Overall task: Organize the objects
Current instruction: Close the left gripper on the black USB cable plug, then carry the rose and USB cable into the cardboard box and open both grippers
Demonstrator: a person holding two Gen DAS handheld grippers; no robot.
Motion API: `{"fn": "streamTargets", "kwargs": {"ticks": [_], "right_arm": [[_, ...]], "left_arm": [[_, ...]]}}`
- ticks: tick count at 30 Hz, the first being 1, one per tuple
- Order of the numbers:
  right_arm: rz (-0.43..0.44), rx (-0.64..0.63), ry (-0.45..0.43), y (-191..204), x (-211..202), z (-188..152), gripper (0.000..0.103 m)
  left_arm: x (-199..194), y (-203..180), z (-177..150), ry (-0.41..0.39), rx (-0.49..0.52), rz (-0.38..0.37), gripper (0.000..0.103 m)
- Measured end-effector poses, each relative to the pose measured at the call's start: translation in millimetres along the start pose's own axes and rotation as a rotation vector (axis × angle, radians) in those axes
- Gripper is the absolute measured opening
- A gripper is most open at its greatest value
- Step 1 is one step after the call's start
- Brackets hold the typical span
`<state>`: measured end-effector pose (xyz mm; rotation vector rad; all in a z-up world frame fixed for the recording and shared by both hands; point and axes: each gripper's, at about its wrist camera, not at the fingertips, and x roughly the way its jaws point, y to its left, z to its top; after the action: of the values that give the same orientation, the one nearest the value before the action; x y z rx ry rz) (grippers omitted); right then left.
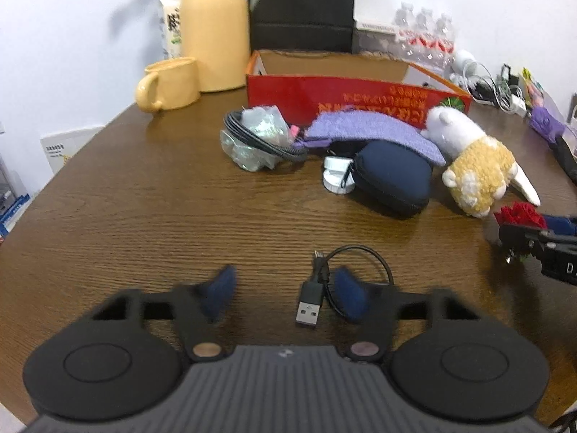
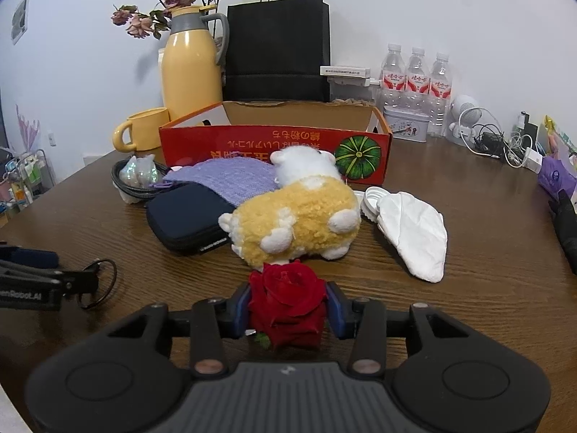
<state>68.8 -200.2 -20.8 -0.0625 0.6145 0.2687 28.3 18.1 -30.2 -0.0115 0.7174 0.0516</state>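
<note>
Dark wood-grain tabletop point(image 1: 151, 216) lies under both tools: the right gripper point(image 2: 288, 306) has its blue padded jaws pressed on a soft red fabric rose point(image 2: 288, 299), probably bound for the open red cardboard box point(image 2: 252, 148) behind the fuzzy yellow-and-white plush toy point(image 2: 299, 213). Half-open, the left gripper point(image 1: 285, 292) straddles a short black looped USB cable point(image 1: 317, 288), one pad touching its loop, nothing pinched.

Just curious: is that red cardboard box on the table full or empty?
Cannot tell. The red cardboard box is open-topped, but its floor stays hidden behind the front wall.

table point(image 1: 144, 198) — brown wood | on it: mug point(image 1: 169, 83), box point(image 2: 274, 144), cable point(image 1: 335, 285)
</note>
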Motion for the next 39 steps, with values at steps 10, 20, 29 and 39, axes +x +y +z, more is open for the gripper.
{"fn": "streamTargets", "kwargs": {"ticks": [10,20,29,39], "right_arm": [[0.015,-0.01,-0.013,3.5,-2.9,0.0,0.04],[0.018,-0.037,-0.112,9.0,-15.0,23.9,0.039],[0.024,-0.052,-0.249,13.9,-6.8,83.4,0.039],[0.028,-0.082,-0.303,17.9,45.7,157.1,0.039]], "left_arm": [[-4.8,-2.9,0.0,-0.019,-0.013,0.012,0.014],[-33.5,-4.6,28.7,-0.17,-0.036,-0.004,0.014],[-36.8,-20.3,92.1,-0.325,-0.036,-0.036,0.014],[8.4,-30.4,168.7,-0.39,-0.073,-0.037,0.014]]}}
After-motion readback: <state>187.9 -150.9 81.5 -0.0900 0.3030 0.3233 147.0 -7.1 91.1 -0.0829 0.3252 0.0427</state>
